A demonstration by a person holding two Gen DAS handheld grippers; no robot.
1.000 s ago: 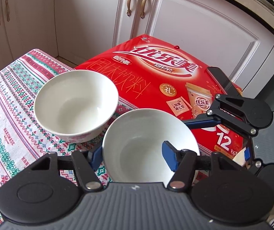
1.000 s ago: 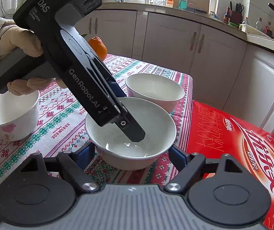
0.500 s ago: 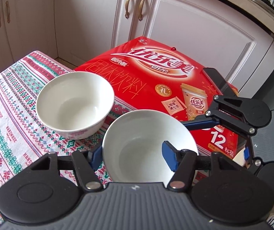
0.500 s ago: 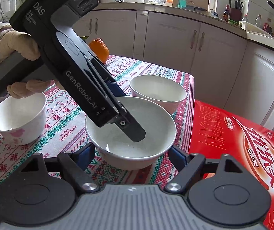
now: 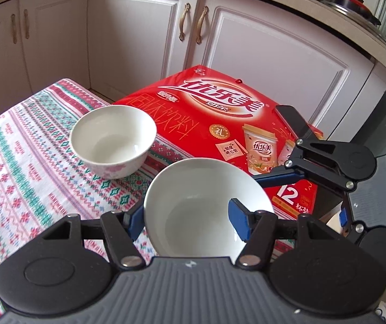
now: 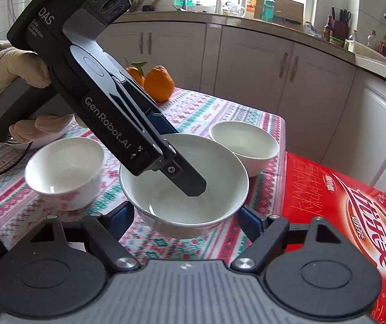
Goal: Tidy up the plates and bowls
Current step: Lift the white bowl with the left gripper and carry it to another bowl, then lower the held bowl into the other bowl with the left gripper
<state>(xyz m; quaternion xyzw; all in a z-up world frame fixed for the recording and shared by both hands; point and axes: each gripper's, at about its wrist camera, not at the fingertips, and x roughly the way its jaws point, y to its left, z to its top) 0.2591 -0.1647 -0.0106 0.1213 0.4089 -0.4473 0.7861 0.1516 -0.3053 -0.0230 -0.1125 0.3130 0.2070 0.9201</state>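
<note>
Patterned tablecloth (image 5: 25, 167) | left gripper (image 5: 187, 216) clamps plain white bowl (image 5: 206, 205) rim | right gripper (image 6: 190, 216) wide, holding nothing

Left tool (image 6: 193, 181) grips the middle bowl's (image 6: 220, 205) rim, between two bowls.

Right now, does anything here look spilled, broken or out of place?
Nothing spilled or broken. The one oddity: a phone lies on the red box beside the table. The left gripper pinches a bowl by its rim.
</note>
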